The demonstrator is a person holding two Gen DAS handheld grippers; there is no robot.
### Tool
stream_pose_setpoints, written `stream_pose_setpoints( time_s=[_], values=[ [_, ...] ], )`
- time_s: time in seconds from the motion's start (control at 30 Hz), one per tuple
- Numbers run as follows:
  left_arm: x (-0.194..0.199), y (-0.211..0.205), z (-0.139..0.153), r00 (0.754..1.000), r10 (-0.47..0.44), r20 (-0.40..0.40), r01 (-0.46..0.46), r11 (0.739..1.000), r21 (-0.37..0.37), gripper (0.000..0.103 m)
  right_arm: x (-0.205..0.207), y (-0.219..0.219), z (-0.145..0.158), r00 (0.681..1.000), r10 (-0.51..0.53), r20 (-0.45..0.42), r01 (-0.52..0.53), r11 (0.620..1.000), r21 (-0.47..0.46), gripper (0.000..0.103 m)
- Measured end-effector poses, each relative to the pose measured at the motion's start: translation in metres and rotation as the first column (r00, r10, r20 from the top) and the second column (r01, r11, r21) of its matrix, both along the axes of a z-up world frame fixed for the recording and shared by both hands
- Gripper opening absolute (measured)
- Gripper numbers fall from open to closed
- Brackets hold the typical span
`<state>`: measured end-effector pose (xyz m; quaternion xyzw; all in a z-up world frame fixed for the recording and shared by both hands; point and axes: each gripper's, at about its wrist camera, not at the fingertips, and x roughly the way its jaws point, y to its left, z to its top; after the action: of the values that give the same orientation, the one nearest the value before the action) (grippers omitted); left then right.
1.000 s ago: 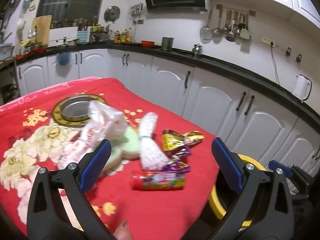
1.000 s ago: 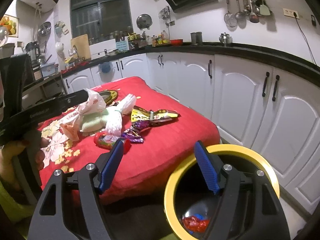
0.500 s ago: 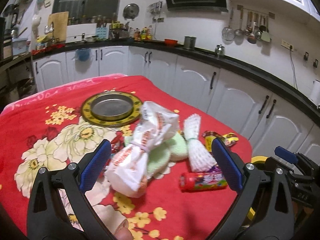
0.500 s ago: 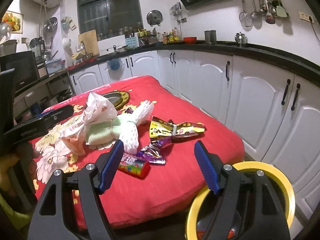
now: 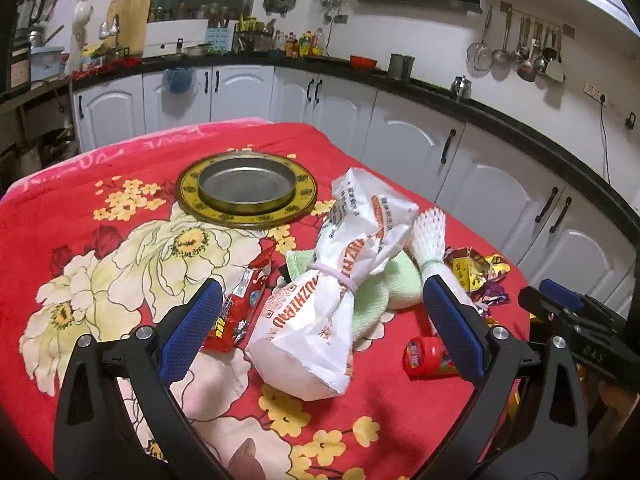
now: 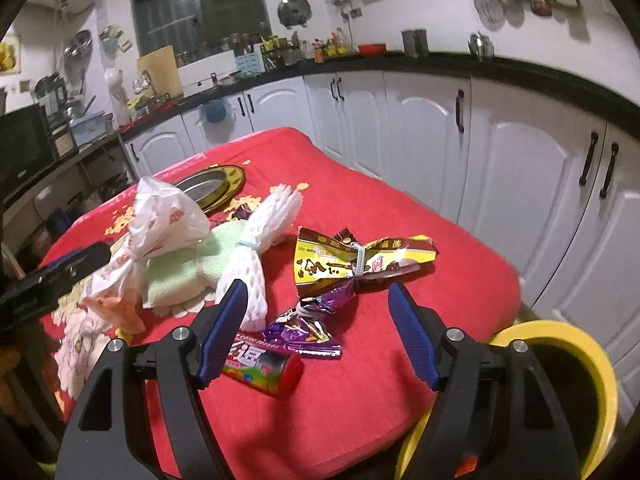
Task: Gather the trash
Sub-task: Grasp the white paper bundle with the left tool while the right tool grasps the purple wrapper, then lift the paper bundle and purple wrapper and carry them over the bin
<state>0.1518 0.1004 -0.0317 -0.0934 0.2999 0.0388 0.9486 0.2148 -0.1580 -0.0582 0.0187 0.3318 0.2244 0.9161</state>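
Trash lies on a red flowered tablecloth (image 5: 120, 208). A white tied bag (image 5: 332, 300) sits right in front of my open left gripper (image 5: 320, 332), its lower end between the blue pads, untouched. Beside it lie a green cloth (image 5: 400, 280), a white foam net (image 5: 432, 248), a red wrapper (image 5: 240, 308) and a small red candy tube (image 5: 428, 358). My right gripper (image 6: 316, 332) hovers open over the purple wrapper (image 6: 304, 328) and candy tube (image 6: 264, 364); a yellow-brown wrapper (image 6: 352, 260) lies just beyond. The yellow-rimmed bin (image 6: 560, 364) stands below the table at right.
A round metal dish with a gold rim (image 5: 246, 188) rests farther back on the table. White kitchen cabinets (image 6: 500, 152) under a black counter run close behind and to the right. The table's near right corner drops off beside the bin.
Both grippers swung from the bin side toward the table and came lower and closer to the trash. The white bag now fills the left view; the bin has slid to the right view's edge.
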Motion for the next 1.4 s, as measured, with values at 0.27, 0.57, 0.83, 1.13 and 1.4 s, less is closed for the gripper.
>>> stream_pose_setpoints(
  time_s=[0.27,0.57,0.83,1.13,1.4],
  values=[
    [0.007,-0.001,-0.01,0.999,-0.028,-0.041,0.028,1.0,0.007,0.092,0.024,0.005,-0.021,0.993,-0.025,-0.114,0.03,0.999,0.041,0.055],
    [0.014,0.003,-0.025,0.995,-0.023,-0.1,0.022,1.0,-0.012,0.092,0.035,0.005,-0.033,0.979,-0.026,-0.202,0.05,0.992,0.116,0.032],
    [0.016,0.006,-0.03,0.99,-0.024,-0.14,0.018,0.999,-0.046,0.079,0.025,-0.012,-0.029,0.982,-0.045,-0.184,0.074,0.985,0.157,0.031],
    [0.013,0.005,-0.032,0.983,-0.028,-0.182,0.02,0.999,-0.046,0.048,0.011,-0.035,-0.022,0.985,-0.075,-0.155,0.103,0.978,0.183,0.03],
    [0.007,0.008,-0.019,0.991,-0.019,-0.136,0.012,0.998,-0.054,0.038,0.002,-0.045,-0.013,0.99,-0.087,-0.113,0.107,0.977,0.186,0.03]
  ],
)
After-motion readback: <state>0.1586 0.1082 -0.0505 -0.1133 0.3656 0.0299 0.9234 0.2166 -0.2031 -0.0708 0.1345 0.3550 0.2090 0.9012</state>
